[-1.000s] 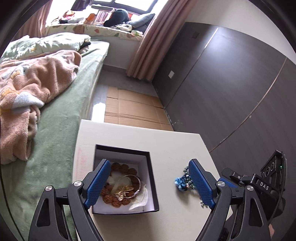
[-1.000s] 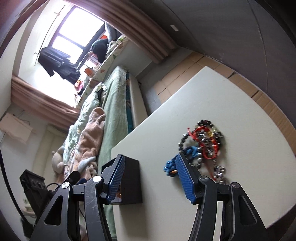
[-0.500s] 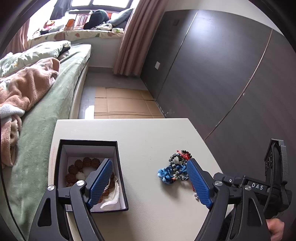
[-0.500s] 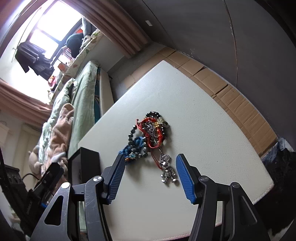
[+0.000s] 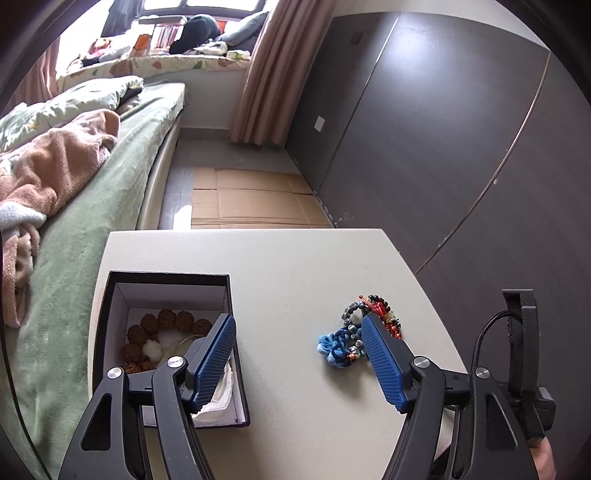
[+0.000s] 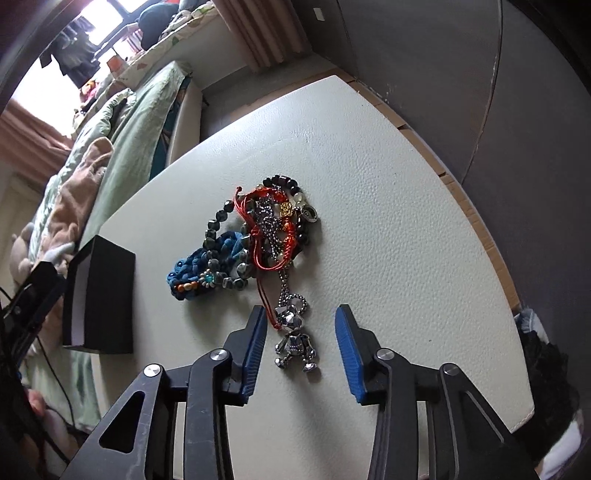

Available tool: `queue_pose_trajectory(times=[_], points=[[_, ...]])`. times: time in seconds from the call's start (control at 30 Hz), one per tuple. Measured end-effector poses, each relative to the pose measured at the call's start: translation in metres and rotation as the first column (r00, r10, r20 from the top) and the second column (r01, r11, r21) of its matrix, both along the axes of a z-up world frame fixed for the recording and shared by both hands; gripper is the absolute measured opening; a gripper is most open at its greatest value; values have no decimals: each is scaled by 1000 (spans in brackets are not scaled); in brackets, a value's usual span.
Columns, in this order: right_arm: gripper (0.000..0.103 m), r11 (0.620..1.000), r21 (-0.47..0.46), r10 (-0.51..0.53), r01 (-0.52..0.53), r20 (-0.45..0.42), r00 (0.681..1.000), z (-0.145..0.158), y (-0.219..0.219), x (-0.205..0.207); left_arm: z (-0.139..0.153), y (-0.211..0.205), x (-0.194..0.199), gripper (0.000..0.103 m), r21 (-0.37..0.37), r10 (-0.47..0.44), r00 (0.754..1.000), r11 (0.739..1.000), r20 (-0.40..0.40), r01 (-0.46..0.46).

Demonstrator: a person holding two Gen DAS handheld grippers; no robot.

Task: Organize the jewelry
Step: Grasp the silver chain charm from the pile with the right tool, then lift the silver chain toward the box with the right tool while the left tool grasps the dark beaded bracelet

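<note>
Beside the bed, a pale table (image 6: pixel 388 192) holds a tangled jewelry pile (image 6: pixel 255 240) right of the open box (image 5: pixel 110 295). My right gripper (image 6: pixel 300 341) gapes wide, empty, straddling the silver figure pendant (image 6: pixel 295 341). I should lower squarely, pinch its body, then lift slowly so the chain untangles. My left gripper (image 5: pixel 298 356) hangs wide, empty.

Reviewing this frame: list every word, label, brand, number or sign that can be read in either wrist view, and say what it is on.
No readable text in either current view.
Black box: plain sides, no print visible.
Right gripper and left gripper: no legible marking.
Wall plate: blank.
Items on the window ledge: too small and blurred to read.
</note>
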State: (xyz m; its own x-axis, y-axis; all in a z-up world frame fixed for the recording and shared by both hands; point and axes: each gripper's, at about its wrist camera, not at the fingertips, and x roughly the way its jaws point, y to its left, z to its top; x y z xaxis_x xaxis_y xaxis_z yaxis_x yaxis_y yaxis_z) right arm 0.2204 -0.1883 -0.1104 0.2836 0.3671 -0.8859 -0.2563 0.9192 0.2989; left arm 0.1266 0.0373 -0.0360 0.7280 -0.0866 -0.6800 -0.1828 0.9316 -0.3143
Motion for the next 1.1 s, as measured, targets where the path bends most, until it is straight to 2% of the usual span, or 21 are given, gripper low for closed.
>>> queue_pose_trajectory(times=[0.07,0.2,0.3,0.33,0.37,0.43,0.6,0.8,0.83,0.9,1.07,1.1], points=[[32,1000,5,1,-1,-6,1000,0,-1,1,0,3,0,71,0,7,1000,1000,0,-7],[31,999,30,19,-19,-32,999,0,2,1,-1,5,0,71,1,15,1000,1000,-3,-15],[31,999,1,44,-44,-20,999,0,8,-1,-1,5,1,71,3,16,1000,1000,-4,-16],[24,999,1,46,-46,-24,999,0,9,-1,-1,4,2,71,3,15,1000,1000,-4,-15],[15,998,41,45,-43,-58,997,-3,5,1,-2,4,2,71,3,14,1000,1000,-4,-14],[14,992,123,9,3,-100,995,-5,-6,5,-2,2,4,71,2,11,1000,1000,-5,-11],[14,972,210,-90,103,-69,994,12,-32,12,-5,-9,12,71,9,-27,1000,1000,-15,27],[14,944,289,-145,160,-71,987,23,-47,23,-6,-31,28,71,29,-97,995,995,-18,97],[14,938,302,-152,168,-75,985,25,-49,25,-7,-34,31,70,30,-109,994,994,-18,109],[14,925,333,-164,181,-79,983,27,-51,28,-9,-42,39,57,34,-139,990,990,-29,140],[14,891,409,-175,197,-91,980,34,-54,36,-18,-55,57,54,42,-177,983,983,-58,179],[14,883,425,-176,199,-92,980,35,-56,37,-20,-58,61,50,43,-183,981,982,-68,186]])
